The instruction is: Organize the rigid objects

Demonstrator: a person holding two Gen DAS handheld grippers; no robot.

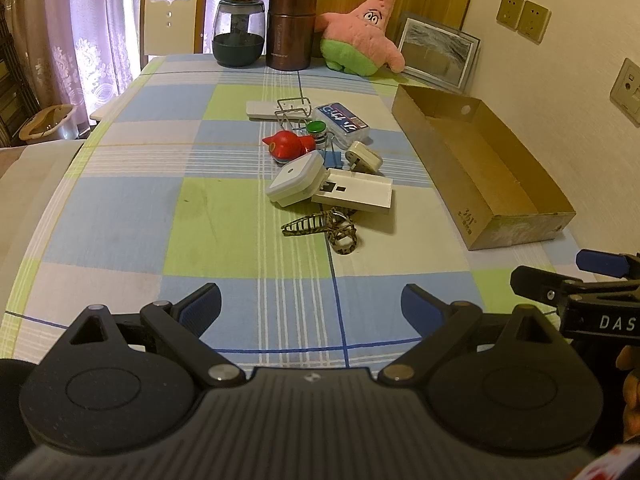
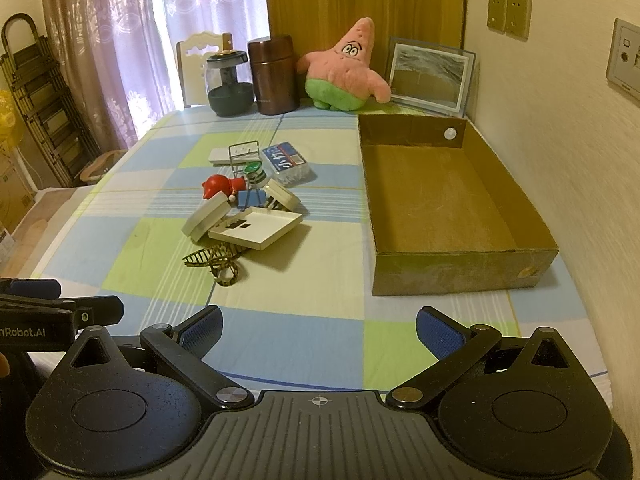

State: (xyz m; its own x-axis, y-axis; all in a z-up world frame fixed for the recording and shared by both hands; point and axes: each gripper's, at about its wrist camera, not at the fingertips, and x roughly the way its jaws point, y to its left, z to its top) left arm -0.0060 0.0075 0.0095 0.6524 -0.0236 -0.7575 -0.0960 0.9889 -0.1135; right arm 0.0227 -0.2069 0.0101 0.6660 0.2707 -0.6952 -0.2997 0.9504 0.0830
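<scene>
Showing cardboard box [image 2: 448, 200] floor fully: right wrist only.

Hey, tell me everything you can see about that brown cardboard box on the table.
The cardboard box is a shallow, open-topped brown tray, long and rectangular, with plain low walls that look slightly worn. Its far end wall has a small round hole. Nothing is inside; the bare floor shows. It rests flat on the checked tablecloth along the table's right side, close to the wall, lengthwise away from the camera. The pile of small items lies to its left, apart from it. Its far end sits near the framed picture.
</scene>
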